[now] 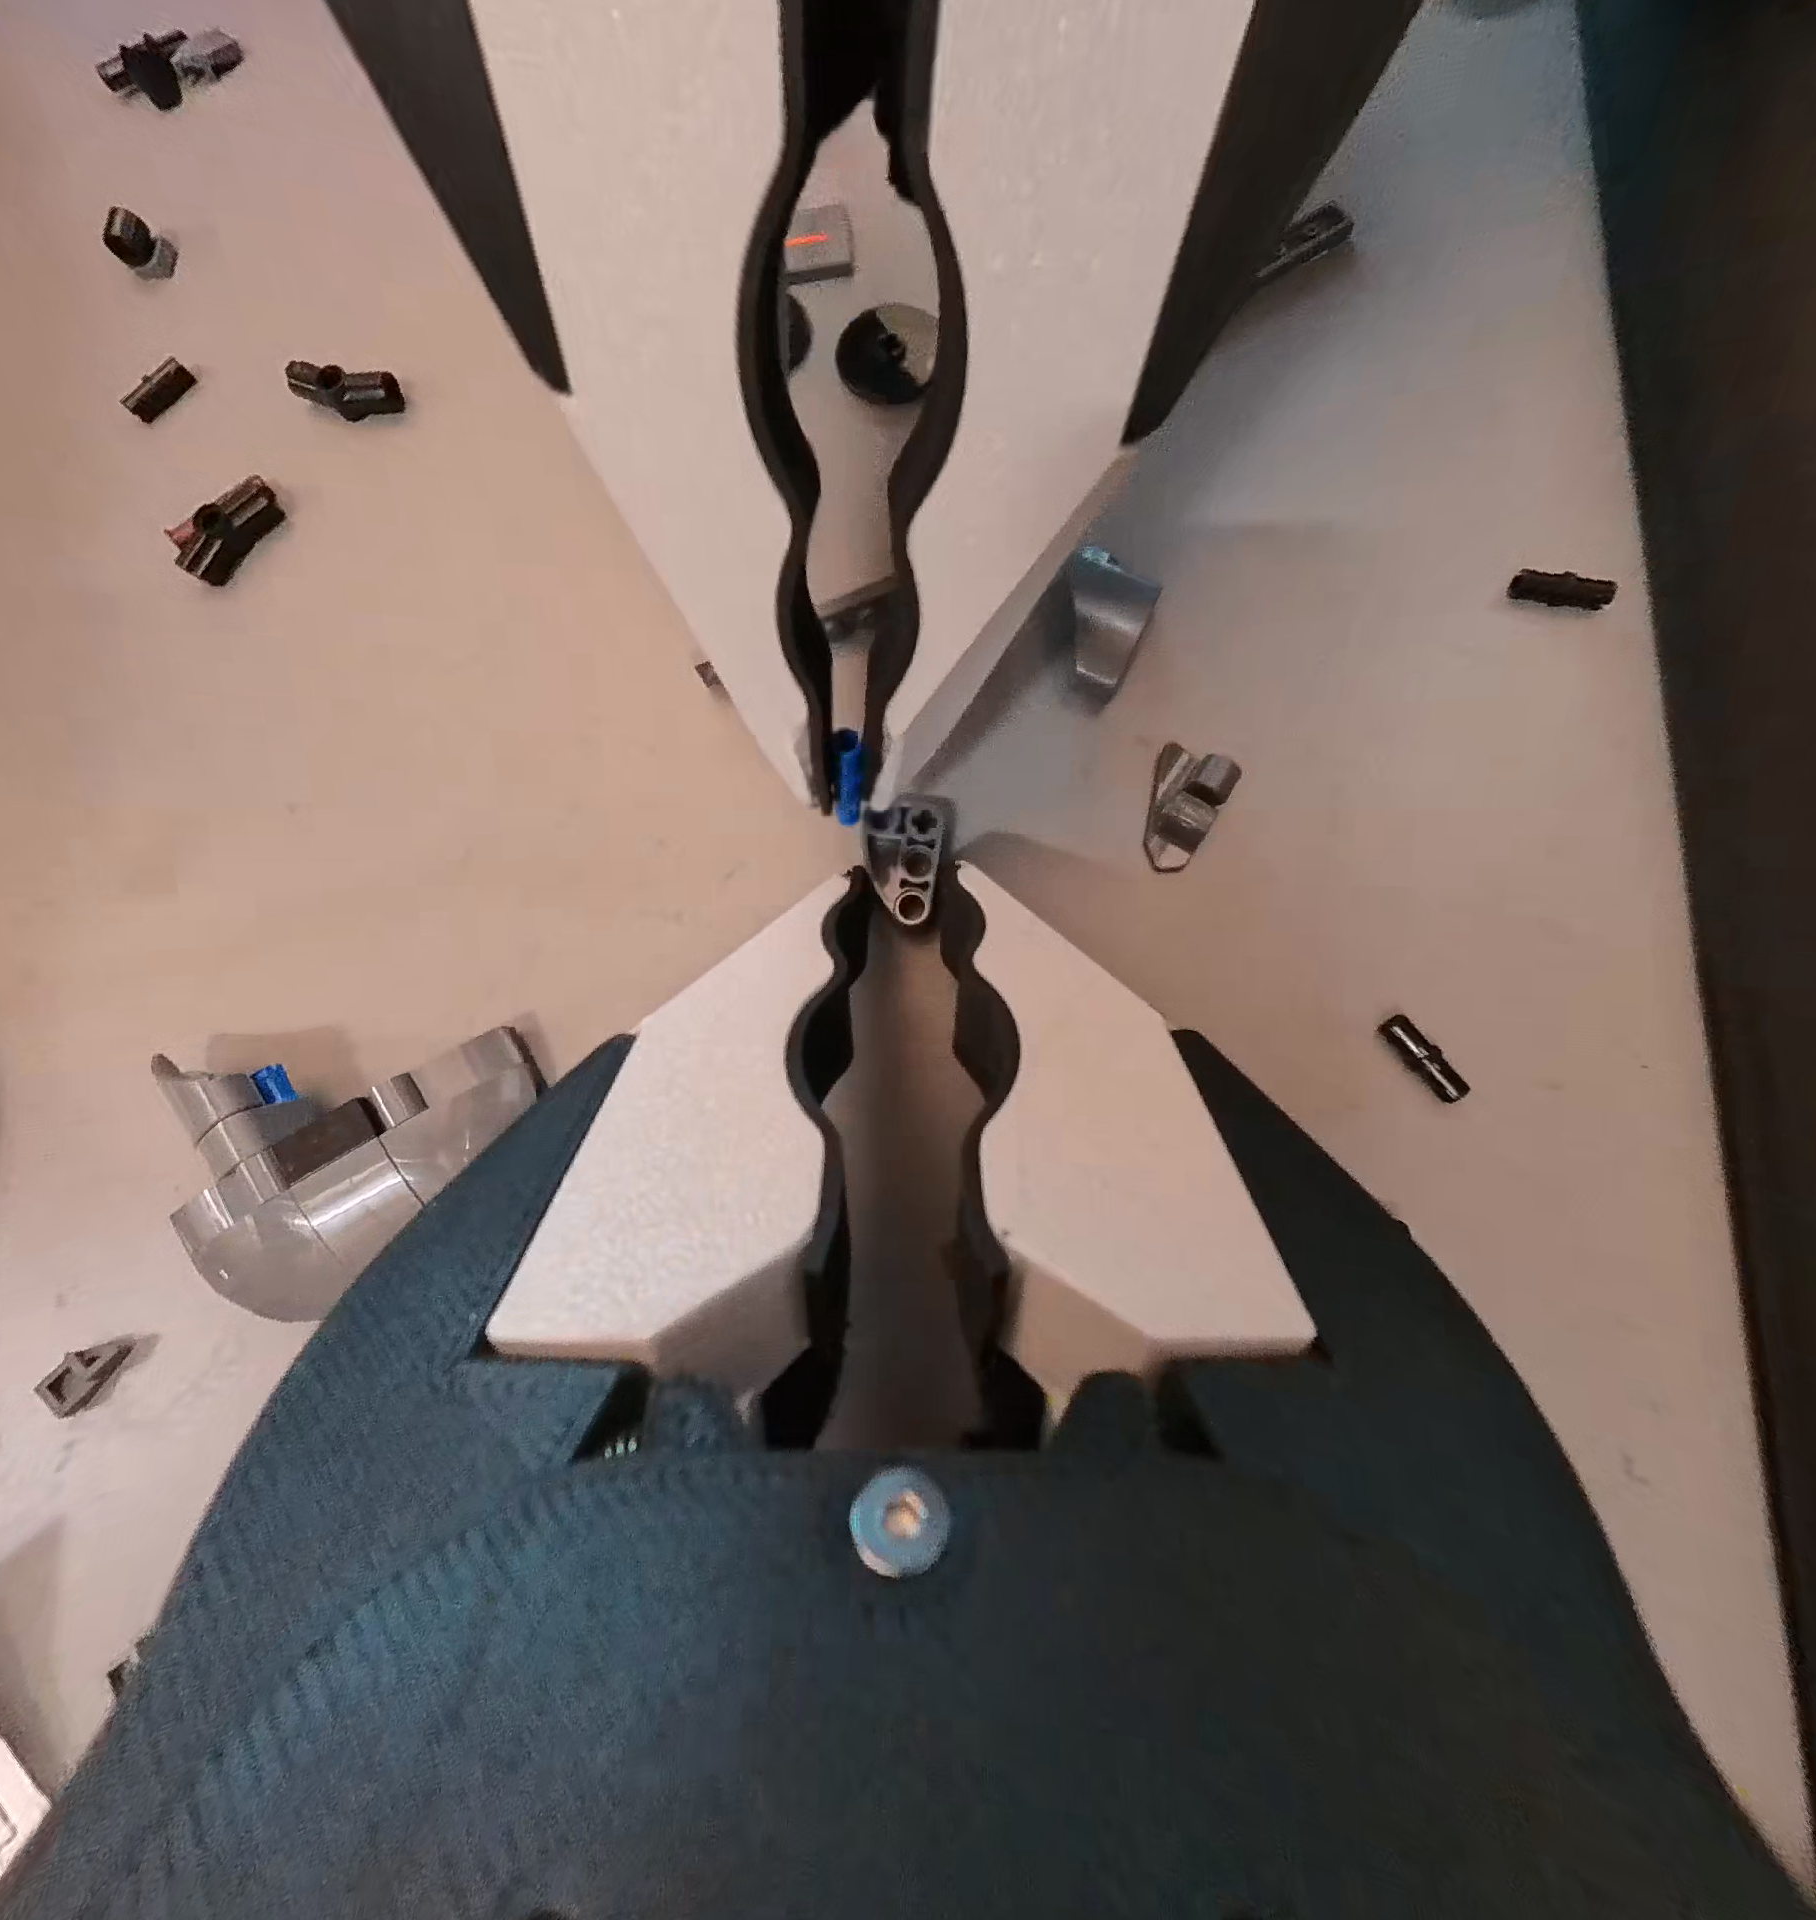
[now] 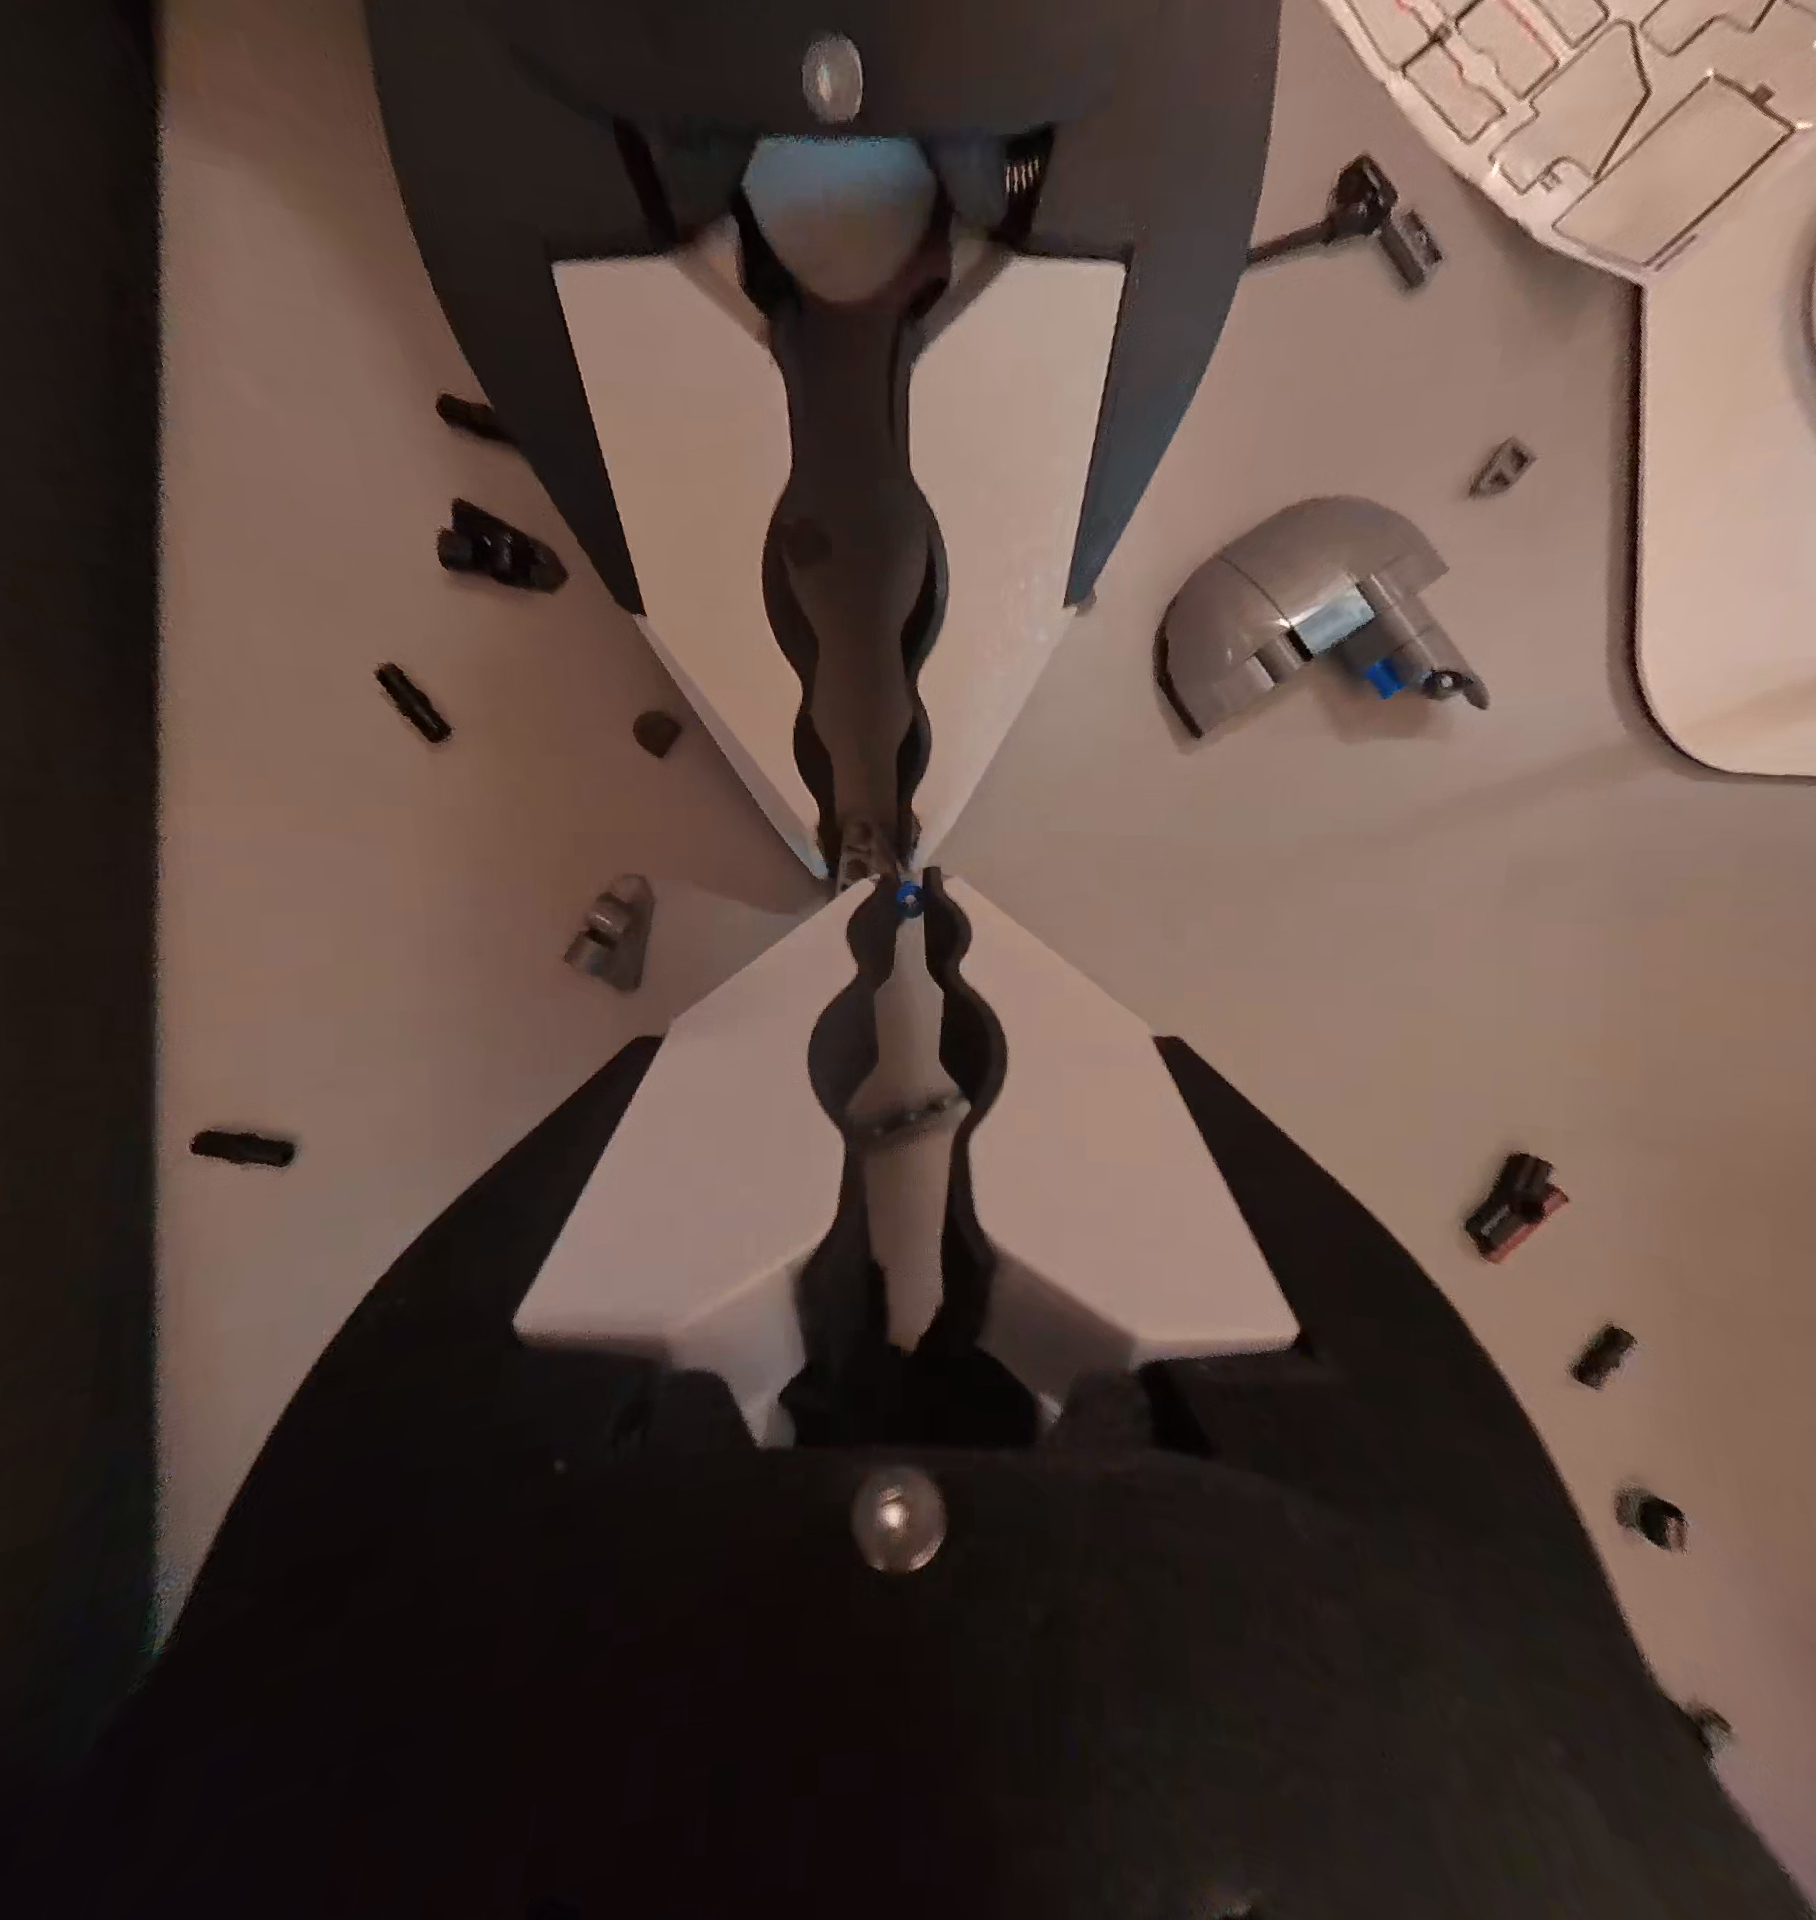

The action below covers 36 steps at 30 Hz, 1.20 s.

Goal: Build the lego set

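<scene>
Table [image 1: 416, 779], pale and broad, carries everything, and I use the grey curved assembly [image 1: 332, 1164] as the landmark for the places. This assembly is the biggest lego thing: rounded grey shells with one dark block and a small blue piece on top, lying on the table at the left of the left gripper's body. The left gripper [image 1: 909, 883] has its tip well to the right of the assembly and farther from the camera, and its jaws stand narrow, pinching a small grey beam [image 1: 912, 857] with holes. The right gripper [image 1: 850, 774] comes from the opposite side, tip against tip with the left one, and its jaws are also narrow, holding a blue pin [image 1: 848, 771] just beside the top corner of the beam; I cannot tell if the pin touches the beam. In the right wrist view the same meeting shows: the right gripper [image 2: 909, 899] holds the blue pin [image 2: 908, 900], and the grey beam [image 2: 862, 844] sits just beyond it. Two grey curved pieces [image 1: 1190, 805] lie far to the right of the assembly. Several small black connectors [image 1: 345, 387] lie beyond the assembly, and one small grey bracket [image 1: 83, 1377] lies near it, closer to the camera.
</scene>
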Available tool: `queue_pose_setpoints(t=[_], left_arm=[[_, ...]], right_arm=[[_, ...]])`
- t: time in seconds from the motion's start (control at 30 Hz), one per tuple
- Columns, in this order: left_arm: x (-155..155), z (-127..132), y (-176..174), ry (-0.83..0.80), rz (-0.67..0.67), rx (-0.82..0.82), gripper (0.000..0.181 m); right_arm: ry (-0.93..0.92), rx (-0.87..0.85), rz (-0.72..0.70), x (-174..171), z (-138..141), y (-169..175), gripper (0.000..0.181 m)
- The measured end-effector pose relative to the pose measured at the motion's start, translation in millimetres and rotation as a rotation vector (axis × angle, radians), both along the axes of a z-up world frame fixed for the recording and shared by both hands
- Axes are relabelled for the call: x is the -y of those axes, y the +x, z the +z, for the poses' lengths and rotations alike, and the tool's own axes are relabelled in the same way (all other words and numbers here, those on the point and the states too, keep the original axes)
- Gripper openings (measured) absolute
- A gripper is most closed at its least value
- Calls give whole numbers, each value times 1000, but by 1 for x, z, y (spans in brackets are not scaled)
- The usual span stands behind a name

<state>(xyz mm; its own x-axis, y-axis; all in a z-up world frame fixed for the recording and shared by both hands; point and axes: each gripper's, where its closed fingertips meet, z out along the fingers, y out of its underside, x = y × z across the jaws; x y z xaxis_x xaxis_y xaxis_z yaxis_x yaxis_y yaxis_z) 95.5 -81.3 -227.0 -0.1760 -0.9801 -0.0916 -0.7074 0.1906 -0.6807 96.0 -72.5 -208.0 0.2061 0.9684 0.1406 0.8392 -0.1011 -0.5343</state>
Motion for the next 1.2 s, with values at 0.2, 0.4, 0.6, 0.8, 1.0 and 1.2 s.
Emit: queue_pose_setpoints(t=[0.2,0.4,0.6,0.8,1.0,1.2], left_arm=[[-1,0,0,-3,-2,4,11],[-1,0,0,-9,-5,6,11],[0,0,1,-7,-9,9,11],[0,0,1,-5,-12,12,11],[0,0,1,-3,-15,11,11],[0,0,1,-3,-17,11,10]], right_arm=[[-5,32,24,5,-5,2,3],[35,72,42,6,-6,0,3],[28,106,53,7,-7,0,3],[-25,14,37,7,-6,1,3],[-41,-14,35,8,-7,4,3],[-59,-8,41,8,-7,4,3]])
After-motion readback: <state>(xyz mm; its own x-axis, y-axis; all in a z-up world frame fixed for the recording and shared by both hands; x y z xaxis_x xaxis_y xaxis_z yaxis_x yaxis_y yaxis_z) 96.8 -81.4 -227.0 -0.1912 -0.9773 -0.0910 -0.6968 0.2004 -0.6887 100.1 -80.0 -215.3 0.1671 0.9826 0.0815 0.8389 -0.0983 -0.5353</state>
